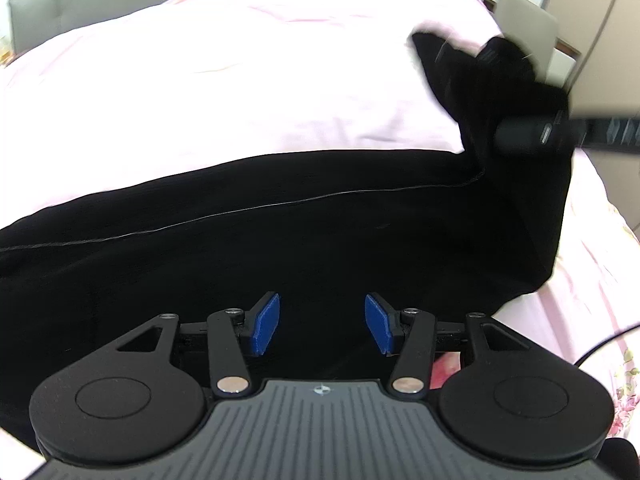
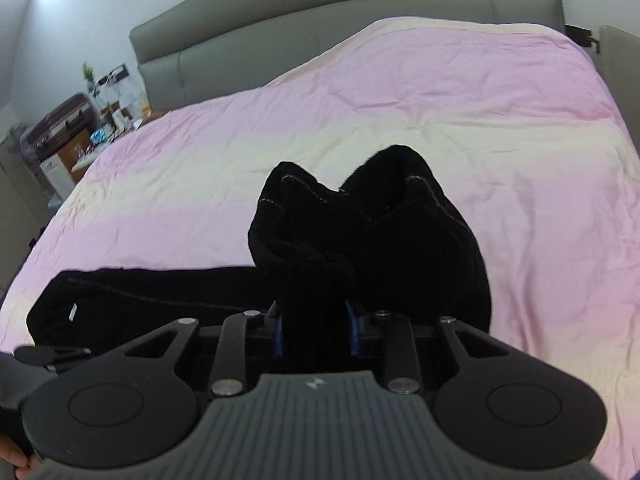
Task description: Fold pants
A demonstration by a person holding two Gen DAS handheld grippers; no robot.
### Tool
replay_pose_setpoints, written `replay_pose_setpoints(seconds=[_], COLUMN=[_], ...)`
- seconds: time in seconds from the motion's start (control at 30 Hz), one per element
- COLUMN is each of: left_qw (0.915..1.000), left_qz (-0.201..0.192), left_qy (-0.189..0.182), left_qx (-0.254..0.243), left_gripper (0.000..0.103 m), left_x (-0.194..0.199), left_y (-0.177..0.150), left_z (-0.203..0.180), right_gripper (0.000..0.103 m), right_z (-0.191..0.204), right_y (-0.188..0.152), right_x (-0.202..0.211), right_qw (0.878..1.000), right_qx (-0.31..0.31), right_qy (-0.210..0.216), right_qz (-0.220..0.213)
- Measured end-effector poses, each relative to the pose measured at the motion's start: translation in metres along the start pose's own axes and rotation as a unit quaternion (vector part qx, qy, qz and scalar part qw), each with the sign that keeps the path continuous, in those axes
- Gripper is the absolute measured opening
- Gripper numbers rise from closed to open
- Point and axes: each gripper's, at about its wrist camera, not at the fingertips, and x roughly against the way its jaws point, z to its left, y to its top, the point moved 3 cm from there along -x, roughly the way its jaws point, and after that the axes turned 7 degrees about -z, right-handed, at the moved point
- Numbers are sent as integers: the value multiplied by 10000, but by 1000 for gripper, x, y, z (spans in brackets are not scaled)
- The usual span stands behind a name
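Right gripper [image 2: 315,330] pinches bunched, soft black pants [image 2: 368,232].

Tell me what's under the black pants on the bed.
The black pants lie on a pink bedsheet that shows all around them. The sheet beneath is covered. The right gripper holds one end bunched up off the bed.
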Motion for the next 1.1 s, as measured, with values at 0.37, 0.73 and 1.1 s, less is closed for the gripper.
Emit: replay_pose_setpoints(seconds=[0.37, 0.73, 1.1], left_qw=[9959, 9837, 9747], left_qz=[-18, -364, -168], left_qy=[-228, -822, -880], left_qx=[872, 1560, 2047], left_gripper=[58, 54, 62], left_x=[-27, -57, -66], left_y=[-21, 10, -6], left_z=[41, 30, 17], right_gripper=[32, 56, 25], right_z=[65, 43, 24], right_y=[-88, -63, -75], right_x=[-89, -53, -95], right_qw=[9874, 9828, 9784], right_qx=[885, 1070, 1292], right_qy=[285, 368, -6], right_qz=[1283, 1457, 1613])
